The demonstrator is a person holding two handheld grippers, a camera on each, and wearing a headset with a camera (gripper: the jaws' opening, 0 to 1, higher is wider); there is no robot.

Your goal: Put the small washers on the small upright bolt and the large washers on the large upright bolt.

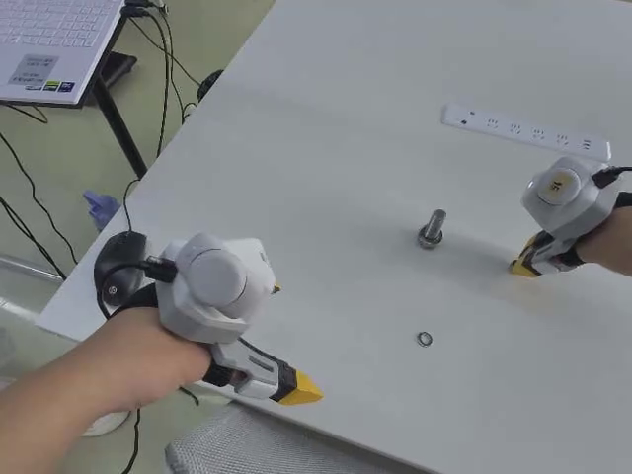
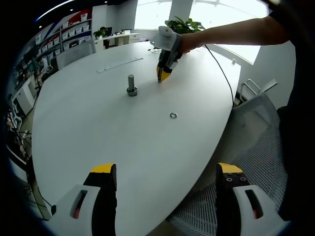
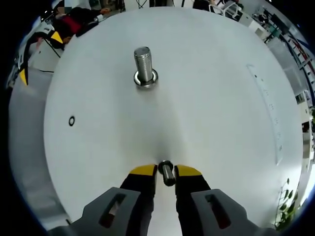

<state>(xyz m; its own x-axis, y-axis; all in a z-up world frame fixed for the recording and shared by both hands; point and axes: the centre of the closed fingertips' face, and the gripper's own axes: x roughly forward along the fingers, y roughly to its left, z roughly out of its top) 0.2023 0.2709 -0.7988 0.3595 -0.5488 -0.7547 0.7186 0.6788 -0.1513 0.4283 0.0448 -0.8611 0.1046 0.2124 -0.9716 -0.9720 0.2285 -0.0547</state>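
**Small bolt gripped at the desk, one washer not yet placed**

The right gripper (image 3: 166,169) is closed on the small bolt (image 3: 167,174). In the right gripper view its two yellow tips are seen pressed close on both sides of the bolt. In the head view the tips are lowered to the desk (image 1: 326,178). Whether the small bolt already stands by itself cannot be told. No washer is seen on it.

The left gripper (image 2: 166,169) is held wide open with nothing between its jaws, near the edge of the desk and well apart from the work.

Further out, the large bolt (image 3: 143,61) stands upright on the desk. A metal ring (image 3: 146,79) is seen around its foot. It may be a large washer already put on, or only the head of the bolt; this cannot be decided.

One loose washer (image 3: 72,121) lies flat on the desk, apart from both bolts and from both grippers. Its size class is too small to be judged.

The task is judged to be at an early or middle stage: at least this washer remains to be picked up and threaded over the proper bolt.
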